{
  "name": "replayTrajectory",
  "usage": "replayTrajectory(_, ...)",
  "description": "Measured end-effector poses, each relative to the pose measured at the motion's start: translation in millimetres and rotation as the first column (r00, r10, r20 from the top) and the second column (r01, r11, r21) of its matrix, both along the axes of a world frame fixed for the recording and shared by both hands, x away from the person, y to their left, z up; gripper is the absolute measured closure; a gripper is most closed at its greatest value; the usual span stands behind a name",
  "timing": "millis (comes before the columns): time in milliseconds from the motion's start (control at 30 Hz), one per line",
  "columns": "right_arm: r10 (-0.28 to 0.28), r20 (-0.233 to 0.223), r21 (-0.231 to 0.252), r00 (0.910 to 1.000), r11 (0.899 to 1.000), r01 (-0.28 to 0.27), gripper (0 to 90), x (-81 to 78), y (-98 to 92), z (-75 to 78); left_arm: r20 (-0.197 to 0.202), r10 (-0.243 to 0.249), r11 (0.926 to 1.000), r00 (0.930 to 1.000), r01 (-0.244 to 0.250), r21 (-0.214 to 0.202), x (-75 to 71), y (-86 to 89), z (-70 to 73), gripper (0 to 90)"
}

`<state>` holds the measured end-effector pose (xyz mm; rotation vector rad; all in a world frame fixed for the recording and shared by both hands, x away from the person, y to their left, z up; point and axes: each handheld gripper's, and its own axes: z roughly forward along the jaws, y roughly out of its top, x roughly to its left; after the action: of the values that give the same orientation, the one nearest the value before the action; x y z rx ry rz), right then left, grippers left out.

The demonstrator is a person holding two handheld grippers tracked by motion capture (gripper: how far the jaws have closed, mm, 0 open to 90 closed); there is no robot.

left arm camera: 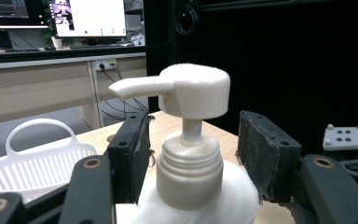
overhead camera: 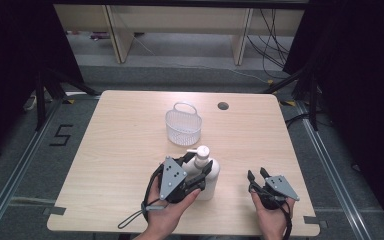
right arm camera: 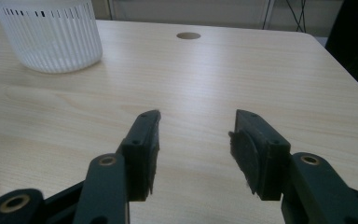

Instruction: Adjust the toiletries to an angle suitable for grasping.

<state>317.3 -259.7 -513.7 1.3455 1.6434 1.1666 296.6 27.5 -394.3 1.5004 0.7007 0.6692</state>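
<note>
A white pump bottle (overhead camera: 211,181) stands upright near the table's front edge. My left gripper (overhead camera: 197,165) reaches around its top from the left. In the left gripper view the bottle's ribbed cap (left arm camera: 189,179) and pump head (left arm camera: 193,91) stand between the jaws of this gripper (left arm camera: 192,149). A narrow gap shows on each side of the cap, so the jaws are open. My right gripper (overhead camera: 256,173) rests low over bare table to the right of the bottle. In its own view this gripper (right arm camera: 193,140) is open with nothing between its pads.
A white slotted basket (overhead camera: 183,127) with a loop handle stands behind the bottle at mid-table, also seen as the basket (left arm camera: 32,158) and the basket (right arm camera: 51,37). A round cable hole (overhead camera: 223,105) lies near the far edge. Desks and cables stand beyond the table.
</note>
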Motion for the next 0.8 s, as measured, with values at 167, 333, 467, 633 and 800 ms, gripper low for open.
replayTrajectory(167, 0.01, -0.002, -0.008, 1.0, 1.0, -0.01, 51.0, -0.4, 0.7, 0.3, -0.007, 0.022, 0.9994, 0.9997, -0.022, -0.027, 0.3, -6.4, 1.0, 45.4)
replayTrajectory(333, 0.0, 0.002, -0.011, 1.0, 1.0, 0.0, 50.8, 0.3, 0.5, -0.1, -0.008, 0.048, 0.9984, 0.9988, -0.048, -0.028, -0.6, -8.5, 1.1, 46.8)
replayTrajectory(467, 0.005, 0.003, -0.006, 1.0, 1.0, -0.005, 50.9, 0.7, 0.3, -0.3, -0.003, 0.068, 0.9975, 0.9976, -0.069, -0.019, -0.8, -9.7, 4.0, 47.9)
replayTrajectory(633, -0.001, 0.009, -0.018, 1.0, 1.0, 0.001, 50.8, 0.4, -0.8, 0.1, 0.008, 0.083, 0.9965, 0.9965, -0.083, -0.01, -1.9, -12.9, 6.5, 51.5)
replayTrajectory(800, -0.009, -0.015, 0.022, 0.9998, 1.0, 0.009, 50.8, -1.0, 2.3, 0.0, 0.014, 0.103, 0.9947, 0.9946, -0.103, -0.001, -3.0, -14.7, 8.3, 55.1)
